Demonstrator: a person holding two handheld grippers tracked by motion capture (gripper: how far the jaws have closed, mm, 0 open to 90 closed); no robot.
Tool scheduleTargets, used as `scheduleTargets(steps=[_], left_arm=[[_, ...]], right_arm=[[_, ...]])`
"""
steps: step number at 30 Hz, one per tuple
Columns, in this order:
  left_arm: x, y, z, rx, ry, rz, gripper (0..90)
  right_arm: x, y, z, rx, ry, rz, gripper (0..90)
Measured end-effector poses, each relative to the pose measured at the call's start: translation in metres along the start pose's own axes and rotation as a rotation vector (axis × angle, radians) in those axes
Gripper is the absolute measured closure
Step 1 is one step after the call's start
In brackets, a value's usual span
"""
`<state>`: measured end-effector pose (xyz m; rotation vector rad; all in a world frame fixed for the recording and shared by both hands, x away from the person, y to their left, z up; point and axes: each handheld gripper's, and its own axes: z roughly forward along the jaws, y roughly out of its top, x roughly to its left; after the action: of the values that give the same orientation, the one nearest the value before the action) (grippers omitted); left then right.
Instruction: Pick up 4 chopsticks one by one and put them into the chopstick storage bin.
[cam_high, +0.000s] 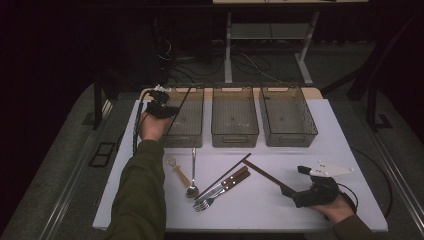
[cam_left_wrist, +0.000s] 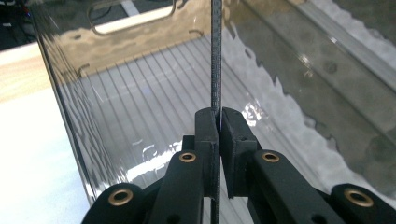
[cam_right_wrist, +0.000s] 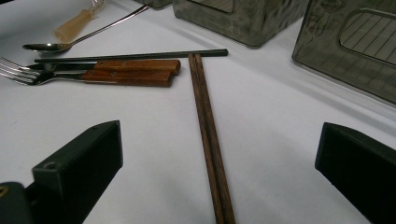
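Chopstick, dark (cam_left_wrist: 215, 56): a thin grey-black rod pinched between the jaws of the left claw (cam_left_wrist: 218, 122); it rises straight up from the pads, above the left bin
Left claw: jaws pressed together on the dark chopstick; in the high view it (cam_high: 159, 107) hangs at the far-left corner of the desk (cam_high: 300, 205), over the near-left rim of the left bin (cam_high: 186, 120)
Left bin: clear smoky plastic, ribbed floor, a handle slot in its far wall (cam_left_wrist: 133, 16)
Other bins: middle bin (cam_high: 234, 116) and right bin (cam_high: 287, 115) stand in a row along the far edge
Right claw (cam_right_wrist: 219, 154): jaws spread wide, nothing between the pads; it rests near the near-right corner (cam_high: 312, 190)
Brown chopsticks (cam_right_wrist: 210, 140): a wooden pair lying side by side between the spread jaws, flat on the desk
Second dark chopstick (cam_right_wrist: 135, 55): lies crosswise at the far tip of the brown pair
Cutlery: wood-handled fork (cam_right_wrist: 88, 77), spoon (cam_right_wrist: 74, 39) and a pale-handled utensil (cam_high: 177, 170) near the near edge, left of centre
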<state>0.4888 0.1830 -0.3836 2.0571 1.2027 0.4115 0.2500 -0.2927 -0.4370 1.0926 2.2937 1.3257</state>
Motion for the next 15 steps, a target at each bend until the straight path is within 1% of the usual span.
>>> scheduleTargets(steps=[1,3,4,5,9,13,15], left_arm=[[0.0,-0.001,0.001,0.004,0.006,0.001,85.8],[-0.001,-0.002,0.002,0.01,0.003,0.01,85.4],[-0.001,-0.002,0.001,0.015,0.016,0.026,84.9],[-0.002,-0.001,0.001,0.002,0.021,0.033,84.0],[-0.004,0.001,-0.001,-0.015,0.028,0.041,67.1],[-0.005,0.003,-0.008,-0.059,0.009,0.031,55.5],[-0.007,0.005,-0.012,-0.077,0.0,0.036,51.5]], right_arm=[[0.0,0.0,0.0,-0.001,0.0,0.0,0.5],[0.0,0.0,0.0,-0.001,-0.001,0.0,0.5],[0.0,0.0,0.0,0.0,-0.001,-0.001,0.5],[0.0,0.0,0.0,-0.001,-0.001,-0.001,0.5],[0.0,0.0,0.0,-0.002,-0.003,-0.002,0.5],[0.0,0.0,-0.001,-0.003,-0.004,-0.001,0.5],[-0.001,0.0,-0.001,-0.003,-0.004,-0.001,0.5]])
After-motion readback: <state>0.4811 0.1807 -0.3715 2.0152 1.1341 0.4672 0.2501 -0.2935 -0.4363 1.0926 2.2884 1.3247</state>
